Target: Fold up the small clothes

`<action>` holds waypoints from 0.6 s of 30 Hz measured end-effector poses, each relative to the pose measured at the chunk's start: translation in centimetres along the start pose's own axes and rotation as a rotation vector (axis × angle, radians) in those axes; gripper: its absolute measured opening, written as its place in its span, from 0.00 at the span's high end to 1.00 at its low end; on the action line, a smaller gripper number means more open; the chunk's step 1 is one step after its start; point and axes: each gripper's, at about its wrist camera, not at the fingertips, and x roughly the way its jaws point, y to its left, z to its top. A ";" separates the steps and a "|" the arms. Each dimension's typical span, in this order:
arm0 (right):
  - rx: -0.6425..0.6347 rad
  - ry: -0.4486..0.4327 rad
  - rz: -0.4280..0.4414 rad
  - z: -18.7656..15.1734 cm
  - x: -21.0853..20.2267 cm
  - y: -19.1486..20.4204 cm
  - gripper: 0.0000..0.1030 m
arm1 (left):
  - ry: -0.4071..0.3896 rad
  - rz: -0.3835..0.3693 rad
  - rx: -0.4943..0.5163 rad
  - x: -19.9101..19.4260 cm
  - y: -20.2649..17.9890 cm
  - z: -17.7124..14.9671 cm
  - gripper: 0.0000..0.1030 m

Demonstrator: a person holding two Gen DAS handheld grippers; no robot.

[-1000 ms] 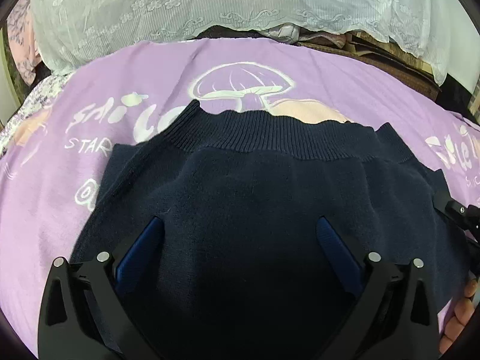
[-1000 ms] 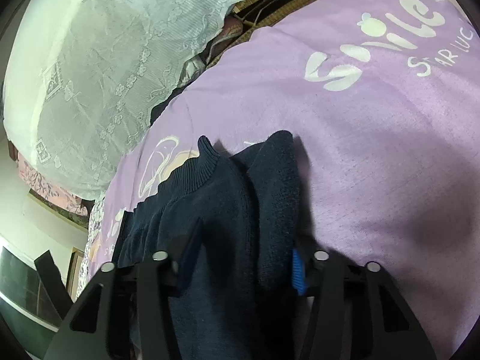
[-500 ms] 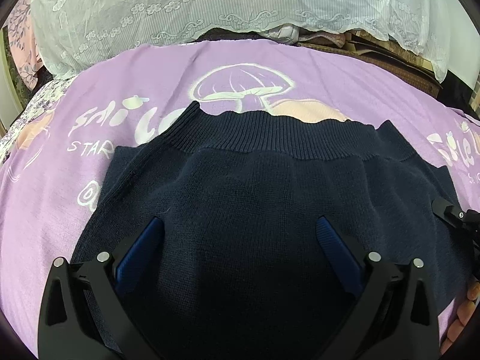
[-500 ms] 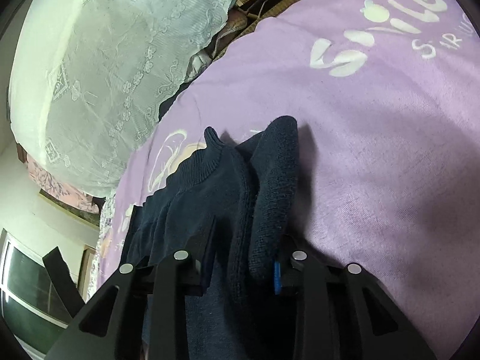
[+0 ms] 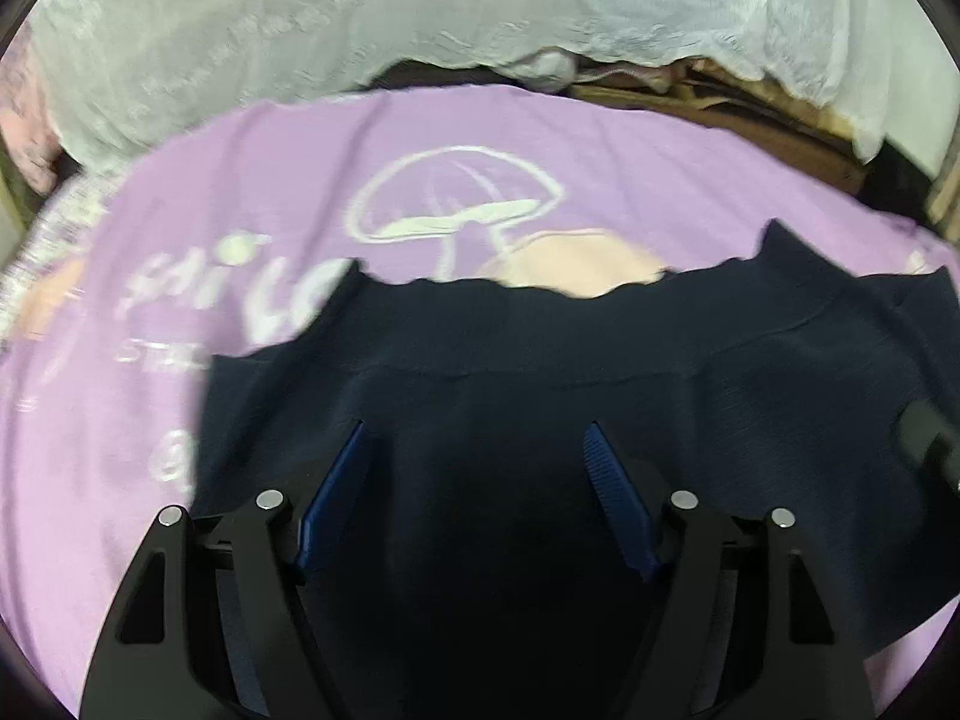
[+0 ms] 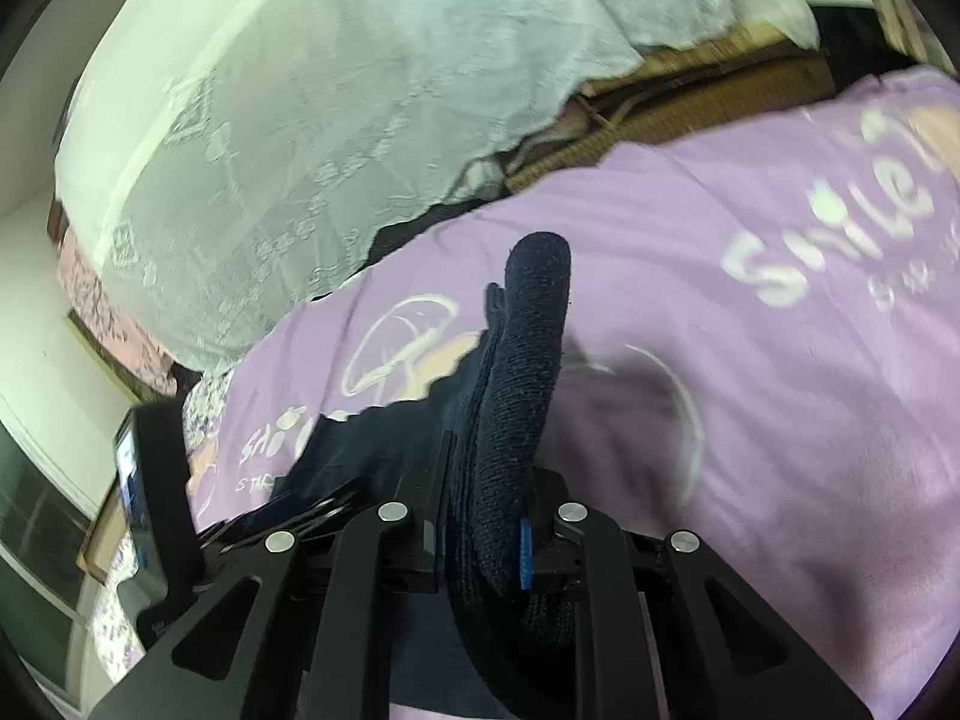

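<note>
1. The right gripper [image 6: 483,540] is clamped on a thick bunched edge of the navy knit garment [image 5: 540,420]. A doubled roll of the knit stands up between its fingers, raised clear of the bedding.
2. The left gripper [image 5: 477,492] has its jaws apart, the blue pads [image 5: 336,492] set wide over the middle of the garment. Nothing lies between them. Whether the pads touch the cloth I cannot tell.
3. The garment lies spread on a purple blanket [image 5: 180,540]. Its ribbed band runs across the far side, just below a white mushroom print [image 5: 456,204]. Its right side is the part gathered up by the right gripper.
4. Beyond the blanket hangs a white lace cloth [image 5: 300,18], with brown matting [image 6: 690,96] showing at the far edge.
5. Step in hand, as I judge it: the first side fold, with the right edge lifted to be carried across the body.
6. The next move calls for carrying that edge over toward the left while the rest stays flat, and letting go only once it lies straight. The knit is soft and thick, so it may slump or drag the layer beneath.
</note>
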 end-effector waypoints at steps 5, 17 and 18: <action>-0.056 0.003 0.006 0.6 -0.1 4.2 0.85 | 0.025 -0.085 -0.015 0.8 0.3 1.4 0.31; -0.133 0.042 -0.024 -0.3 4.1 12.9 0.85 | -0.015 -0.207 -0.094 0.5 5.9 2.8 0.50; -0.137 0.049 -0.025 -0.5 4.6 13.5 0.85 | -0.006 -0.211 -0.103 0.5 6.5 2.7 0.52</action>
